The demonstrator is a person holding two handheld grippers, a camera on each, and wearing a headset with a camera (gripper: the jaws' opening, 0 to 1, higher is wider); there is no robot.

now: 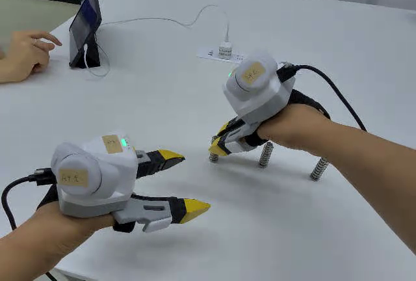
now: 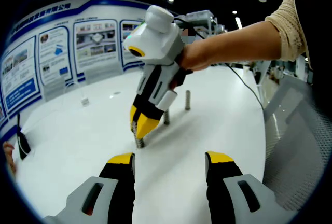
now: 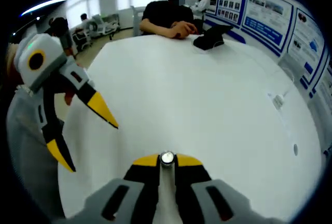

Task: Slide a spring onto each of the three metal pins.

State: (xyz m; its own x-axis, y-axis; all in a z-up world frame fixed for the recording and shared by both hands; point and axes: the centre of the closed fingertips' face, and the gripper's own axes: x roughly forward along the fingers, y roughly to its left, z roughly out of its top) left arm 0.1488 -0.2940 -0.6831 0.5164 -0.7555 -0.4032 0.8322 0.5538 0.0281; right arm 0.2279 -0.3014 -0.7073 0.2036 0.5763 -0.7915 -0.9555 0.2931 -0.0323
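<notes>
Yellow-tipped right gripper (image 1: 219,146) pinches the top of a metal pin (image 3: 167,157), with a spring (image 2: 139,142) just below its tips. 2 more sprung pins, middle pin (image 1: 265,154) and far pin (image 1: 318,168), stand beside it on the white table (image 1: 162,86). Left gripper (image 1: 185,182) hovers apart, jaws spread.

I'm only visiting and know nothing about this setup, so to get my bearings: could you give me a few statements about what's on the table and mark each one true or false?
1. The left tool has its jaws apart and holds nothing. True.
2. The right tool hangs open, high above the table. False: its jaws are closed on a pin that stands on the table.
3. A tablet stands propped up at the far side of the table. True.
4. The table top is black. False: it is white.
</notes>
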